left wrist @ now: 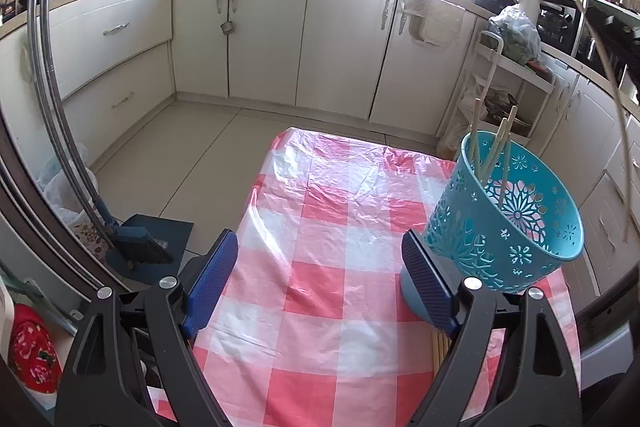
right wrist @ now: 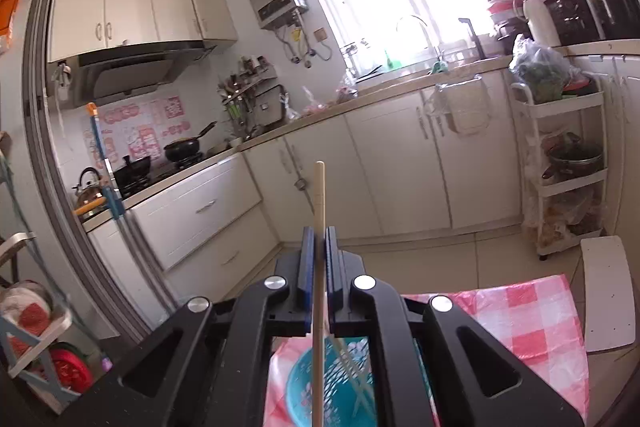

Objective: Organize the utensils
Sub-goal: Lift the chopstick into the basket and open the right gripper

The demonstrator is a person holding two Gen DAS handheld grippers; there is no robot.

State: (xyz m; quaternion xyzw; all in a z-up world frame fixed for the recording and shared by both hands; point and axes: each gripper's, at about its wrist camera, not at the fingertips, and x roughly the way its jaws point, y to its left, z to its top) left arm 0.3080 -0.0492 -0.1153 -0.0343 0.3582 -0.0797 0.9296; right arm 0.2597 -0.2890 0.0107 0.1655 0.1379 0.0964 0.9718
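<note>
The right tool (right wrist: 319,247) pinches one pale chopstick (right wrist: 319,195) upright, directly above the teal basket (left wrist: 520,227) on the checked counter (left wrist: 320,287). The step looks like dropping it in; next it must lower and release. Several chopsticks (left wrist: 496,151) already lean inside. The left tool (left wrist: 320,267) hovers wide apart, empty.

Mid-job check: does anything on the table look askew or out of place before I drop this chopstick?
The teal basket sits tilted at the table's right edge, propped against a grey bowl rather than standing flat. The chopsticks inside lean unevenly. More sticks lie beside the left gripper. Nothing looks spilled.
</note>
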